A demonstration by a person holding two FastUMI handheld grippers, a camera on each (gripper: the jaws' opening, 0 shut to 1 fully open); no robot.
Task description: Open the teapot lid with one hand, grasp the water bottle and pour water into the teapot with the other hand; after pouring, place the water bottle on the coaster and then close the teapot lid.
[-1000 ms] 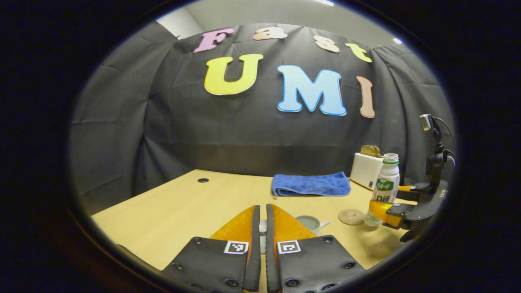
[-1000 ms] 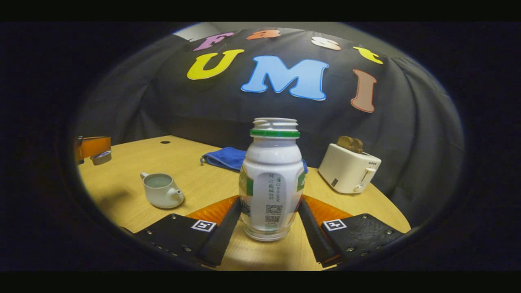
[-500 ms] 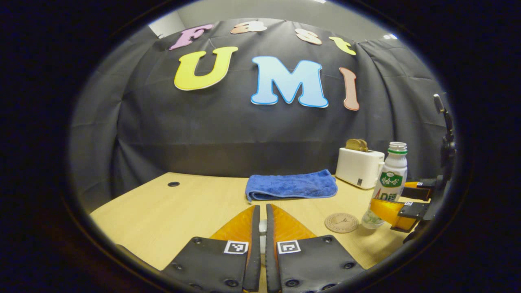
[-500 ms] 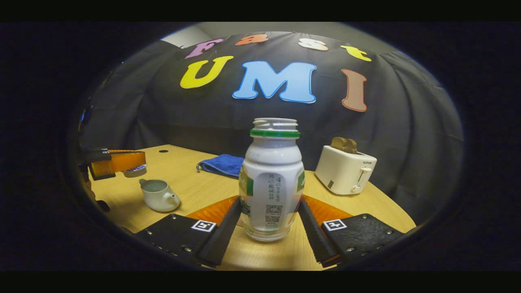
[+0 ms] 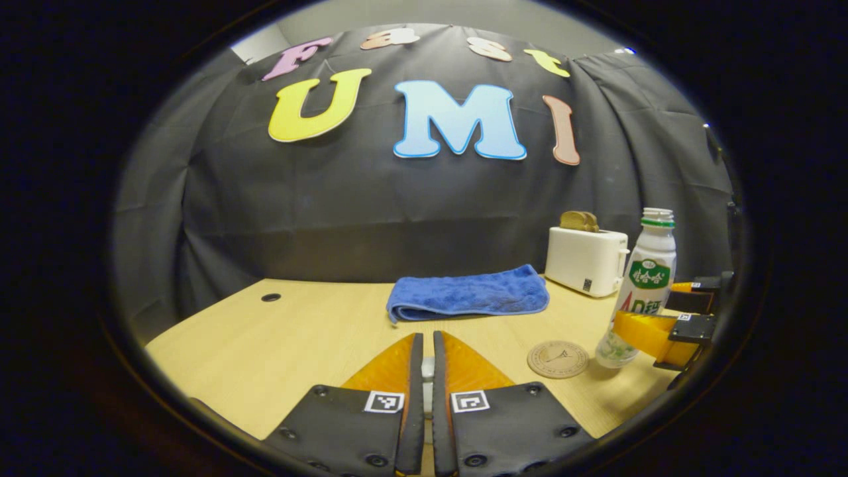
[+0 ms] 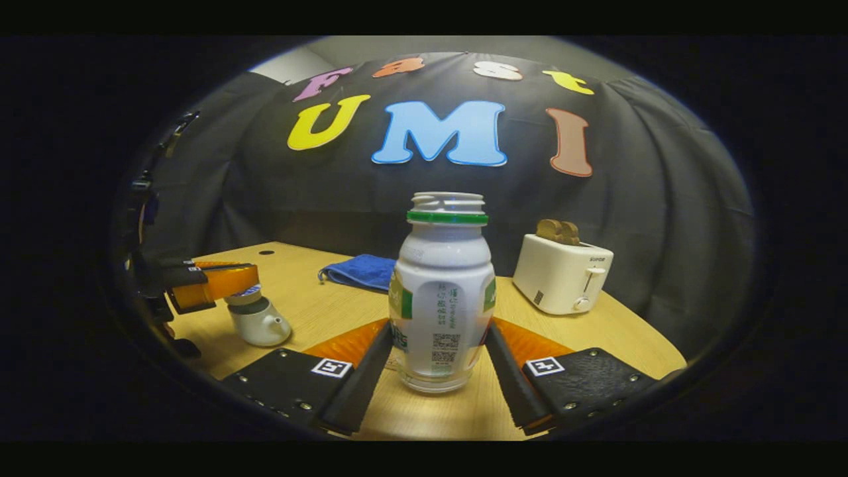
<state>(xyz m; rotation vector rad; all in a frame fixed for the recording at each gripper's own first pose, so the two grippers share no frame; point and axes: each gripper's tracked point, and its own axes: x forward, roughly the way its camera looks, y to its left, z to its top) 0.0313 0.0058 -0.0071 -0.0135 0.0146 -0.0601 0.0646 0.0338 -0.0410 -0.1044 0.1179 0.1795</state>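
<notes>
While my right gripper (image 6: 437,368) clamps the water bottle (image 6: 442,298) from both sides, the bottle stands upright and uncapped between its fingers, its base at the wooden table (image 6: 318,308); the left gripper view tells me something this one hides, namely that the bottle sits just beside the round coaster (image 5: 558,358) and not on it; from there I also see that gripper (image 5: 652,334) around the bottle's lower part. My left gripper (image 5: 424,377) has its fingers drawn nearly together on something small and pale, which I cannot make out in its own view; the right gripper view shows it at the far left, gripping the lid (image 6: 244,296) right at the mouth of the white teapot (image 6: 260,322), though I cannot tell whether the lid is seated. Farther back lie a folded blue towel (image 5: 469,297) and a white toaster (image 6: 562,273) with bread in it.
</notes>
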